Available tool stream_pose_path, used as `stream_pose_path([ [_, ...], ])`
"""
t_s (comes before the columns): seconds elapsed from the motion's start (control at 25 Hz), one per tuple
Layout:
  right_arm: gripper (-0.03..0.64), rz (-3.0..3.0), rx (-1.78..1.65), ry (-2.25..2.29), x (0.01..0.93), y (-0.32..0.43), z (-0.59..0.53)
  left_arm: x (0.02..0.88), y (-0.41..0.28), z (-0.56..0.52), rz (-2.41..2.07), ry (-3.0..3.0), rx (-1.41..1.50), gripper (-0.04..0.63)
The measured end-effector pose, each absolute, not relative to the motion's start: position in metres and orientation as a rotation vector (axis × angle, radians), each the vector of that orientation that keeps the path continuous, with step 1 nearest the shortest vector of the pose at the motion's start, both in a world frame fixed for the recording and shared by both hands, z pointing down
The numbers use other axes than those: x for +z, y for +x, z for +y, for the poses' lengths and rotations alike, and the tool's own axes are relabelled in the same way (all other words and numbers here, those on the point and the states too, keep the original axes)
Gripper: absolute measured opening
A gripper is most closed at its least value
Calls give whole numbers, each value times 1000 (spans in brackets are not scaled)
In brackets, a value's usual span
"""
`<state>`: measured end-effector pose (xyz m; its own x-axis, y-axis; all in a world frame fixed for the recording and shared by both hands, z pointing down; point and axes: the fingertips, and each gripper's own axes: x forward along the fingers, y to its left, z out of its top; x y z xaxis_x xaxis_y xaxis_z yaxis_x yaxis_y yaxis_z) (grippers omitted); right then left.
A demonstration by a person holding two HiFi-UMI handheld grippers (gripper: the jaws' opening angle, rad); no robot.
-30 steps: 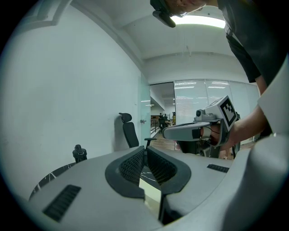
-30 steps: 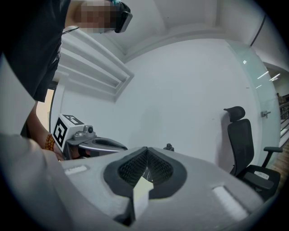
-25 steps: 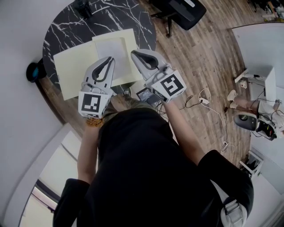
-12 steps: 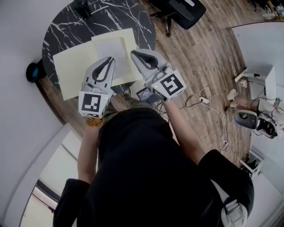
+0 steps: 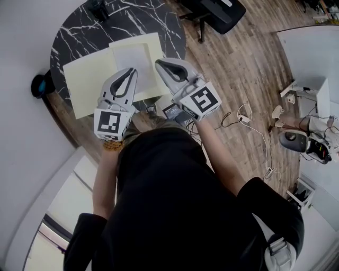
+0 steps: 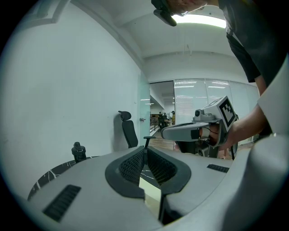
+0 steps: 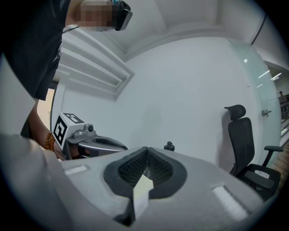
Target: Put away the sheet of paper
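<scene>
A white sheet of paper (image 5: 133, 59) lies on an open pale yellow folder (image 5: 90, 79) on the round black marble table (image 5: 127, 21). Both grippers hover side by side over the folder's near edge, pointing toward the table. My left gripper (image 5: 132, 70) is shut with nothing between its jaws; its tips meet in the left gripper view (image 6: 144, 151), with the yellow folder (image 6: 151, 191) showing below them. My right gripper (image 5: 159, 63) is also shut and empty (image 7: 146, 150), just right of the sheet, with a pale strip of paper (image 7: 142, 189) visible beneath it.
A small black bottle (image 5: 98, 8) stands at the table's far edge. A black office chair (image 5: 220, 13) sits beyond the table on the wooden floor. Cables (image 5: 249, 127) and a device (image 5: 291, 143) lie on the floor to the right. A white wall runs along the left.
</scene>
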<state>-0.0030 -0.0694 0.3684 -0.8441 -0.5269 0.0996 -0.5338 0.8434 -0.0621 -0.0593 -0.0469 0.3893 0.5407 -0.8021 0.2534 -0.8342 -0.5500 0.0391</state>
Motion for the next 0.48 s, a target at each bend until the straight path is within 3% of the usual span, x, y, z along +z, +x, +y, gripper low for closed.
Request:
stream_pose_path([
  [0.48, -2, -2897, 121, 805, 379, -11, -64, 397, -62, -45, -1398, 2595, 311, 31],
])
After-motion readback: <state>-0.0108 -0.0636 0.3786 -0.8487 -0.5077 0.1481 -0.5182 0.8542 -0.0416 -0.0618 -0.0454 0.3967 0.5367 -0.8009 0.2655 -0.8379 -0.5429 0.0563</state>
